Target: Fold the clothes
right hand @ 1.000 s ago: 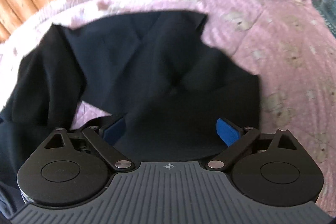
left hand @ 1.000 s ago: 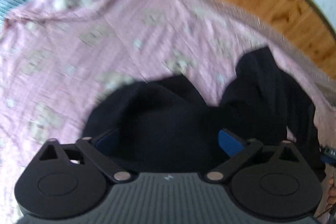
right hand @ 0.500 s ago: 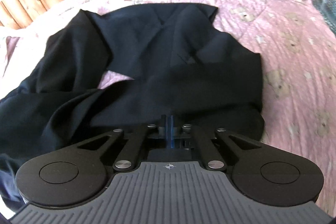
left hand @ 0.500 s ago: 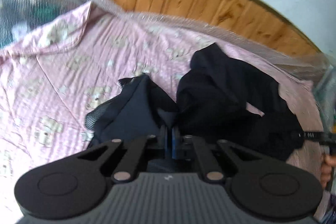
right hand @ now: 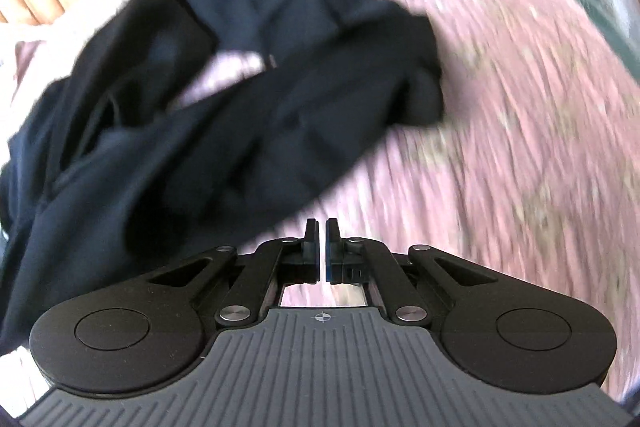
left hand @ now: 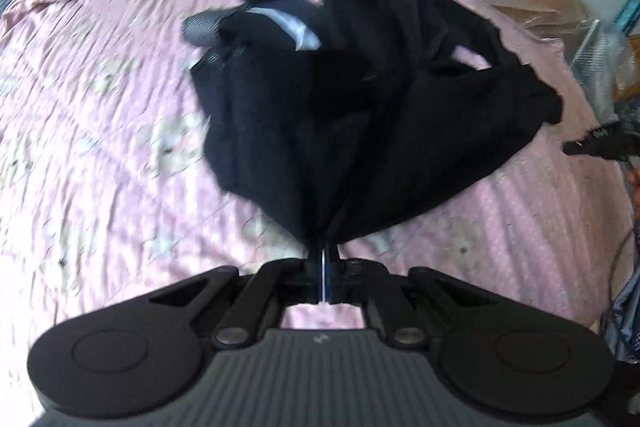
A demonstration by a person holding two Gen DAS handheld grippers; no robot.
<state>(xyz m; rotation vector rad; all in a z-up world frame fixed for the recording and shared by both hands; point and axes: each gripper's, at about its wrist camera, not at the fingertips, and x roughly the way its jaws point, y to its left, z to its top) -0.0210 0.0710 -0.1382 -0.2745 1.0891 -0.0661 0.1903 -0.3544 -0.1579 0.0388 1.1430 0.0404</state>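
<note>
The left gripper (left hand: 322, 259) pinches a bunched edge of the black garment (left hand: 360, 99), which lies crumpled on the pink bedspread (left hand: 100, 147). The right gripper (right hand: 320, 239), nearly closed, holds nothing, so a one-sided pull may drag or twist the cloth further

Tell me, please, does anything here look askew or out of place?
Yes. The black garment lies bunched and twisted on the pink bedspread, not flat. The left gripper pinches one edge, while the right gripper looks nearly closed on nothing, the cloth just clear of it.
</note>
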